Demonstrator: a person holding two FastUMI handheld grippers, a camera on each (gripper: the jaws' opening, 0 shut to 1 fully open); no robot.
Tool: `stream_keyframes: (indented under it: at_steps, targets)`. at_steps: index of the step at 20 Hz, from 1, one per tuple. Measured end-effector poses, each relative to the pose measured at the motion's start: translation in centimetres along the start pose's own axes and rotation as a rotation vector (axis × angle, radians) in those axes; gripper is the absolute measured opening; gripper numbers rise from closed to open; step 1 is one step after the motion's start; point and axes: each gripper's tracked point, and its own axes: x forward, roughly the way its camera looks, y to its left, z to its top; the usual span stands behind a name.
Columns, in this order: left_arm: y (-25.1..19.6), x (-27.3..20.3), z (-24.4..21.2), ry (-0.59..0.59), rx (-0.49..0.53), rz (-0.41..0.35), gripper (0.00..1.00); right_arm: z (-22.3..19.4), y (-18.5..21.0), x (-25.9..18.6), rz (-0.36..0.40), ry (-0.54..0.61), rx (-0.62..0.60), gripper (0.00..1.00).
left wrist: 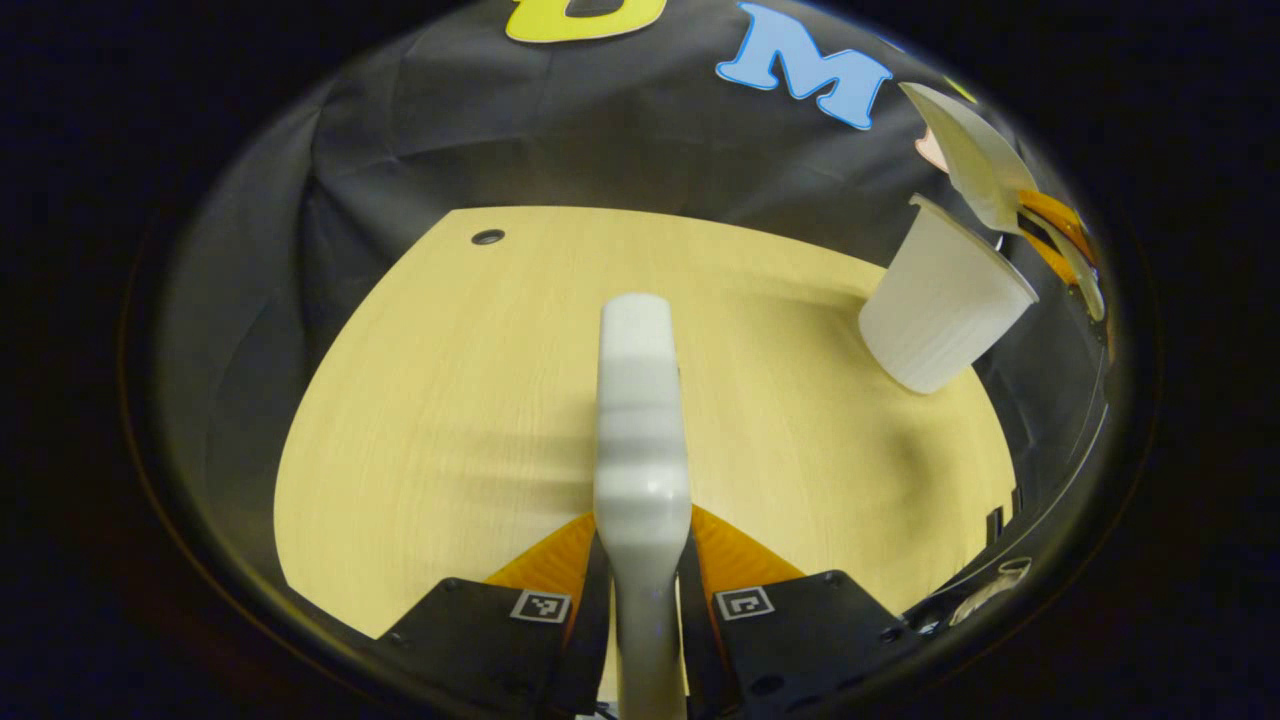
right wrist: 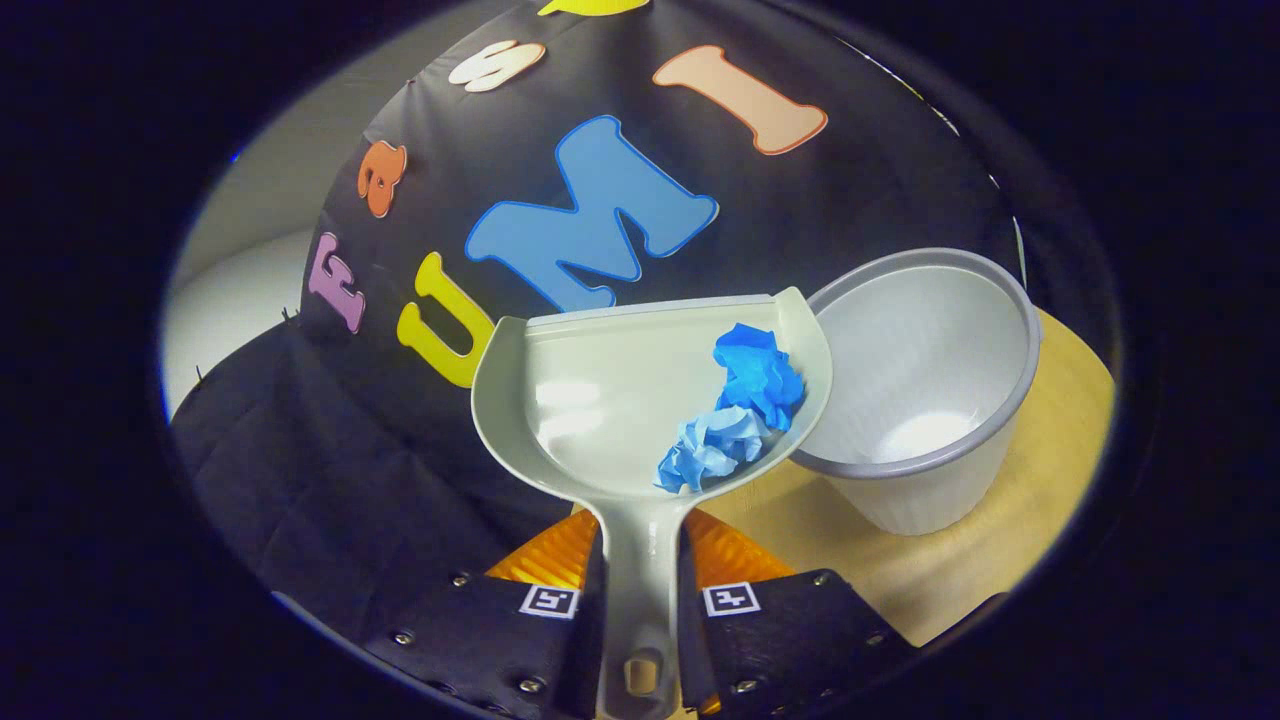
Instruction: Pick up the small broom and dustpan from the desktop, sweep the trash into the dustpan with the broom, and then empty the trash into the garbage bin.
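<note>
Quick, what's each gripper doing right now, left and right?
Left gripper: shut on the broom handle.
Right gripper: shut on the dustpan handle, paper trash inside.

White plastic broom seen end-on from my left tool: bristles hidden behind its own body, top end blurred. Handle base cut off at bottom edge.

Far right in left gripper view: pale dustpan edge-on, contents hidden from me; other tool behind it mostly cut off at rim.

Right gripper view: dustpan handle end hidden between my right tool fingers. White ribbed plastic garbage bin: near-left rim hidden behind dustpan corner. Light wooden desk mostly covered, cut off at rim.
</note>
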Motion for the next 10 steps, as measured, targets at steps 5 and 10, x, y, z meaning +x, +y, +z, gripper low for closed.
stream_keyframes:
  at_steps: [5, 10]
  targets:
    - [-1.3, 0.1, -0.1, 0.014, 0.015, -0.004, 0.41, 1.8, -1.2, -1.4, 0.065, -0.074, 0.273, 0.3]
    - [-2.6, 0.1, -0.1, 0.018, 0.038, -0.008, 0.41, 3.2, -2.2, -2.2, 0.131, -0.136, 0.498, 0.3]
